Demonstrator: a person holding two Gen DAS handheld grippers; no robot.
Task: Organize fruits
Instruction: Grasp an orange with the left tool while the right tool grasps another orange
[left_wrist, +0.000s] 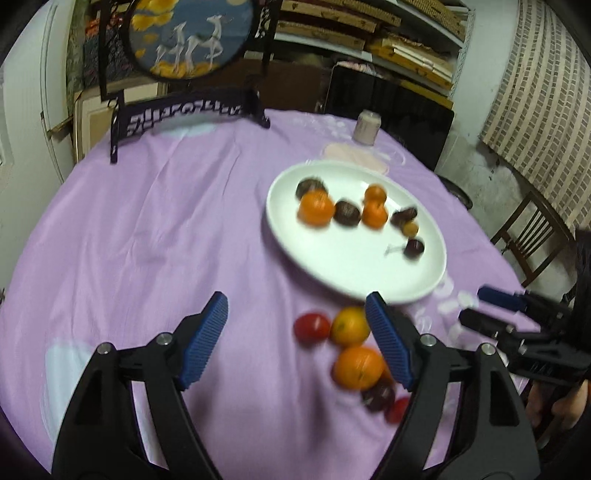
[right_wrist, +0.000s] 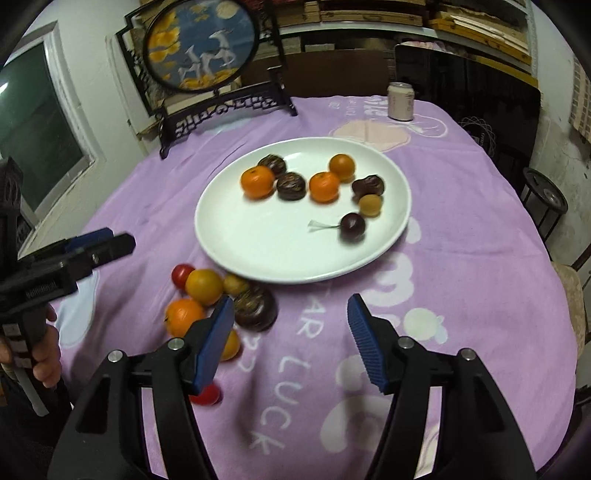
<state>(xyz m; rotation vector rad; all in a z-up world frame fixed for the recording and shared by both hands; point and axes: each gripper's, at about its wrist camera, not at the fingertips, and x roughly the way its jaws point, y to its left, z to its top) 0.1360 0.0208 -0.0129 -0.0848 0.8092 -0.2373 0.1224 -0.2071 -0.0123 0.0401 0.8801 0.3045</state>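
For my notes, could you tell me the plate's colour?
The plate is plain white; right wrist view.

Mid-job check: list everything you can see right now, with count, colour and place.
plate: one, white, table centre
fruits on plate: eight, orange, dark brown, yellowish, dark red
loose fruits: about seven, red, orange, yellow, dark, on cloth beside plate's near-left rim
tablecloth: one, lilac, covers table
can: one, pale pink, far edge
deer screen: one, black frame, far left
left claw: open, empty
right claw: open, empty
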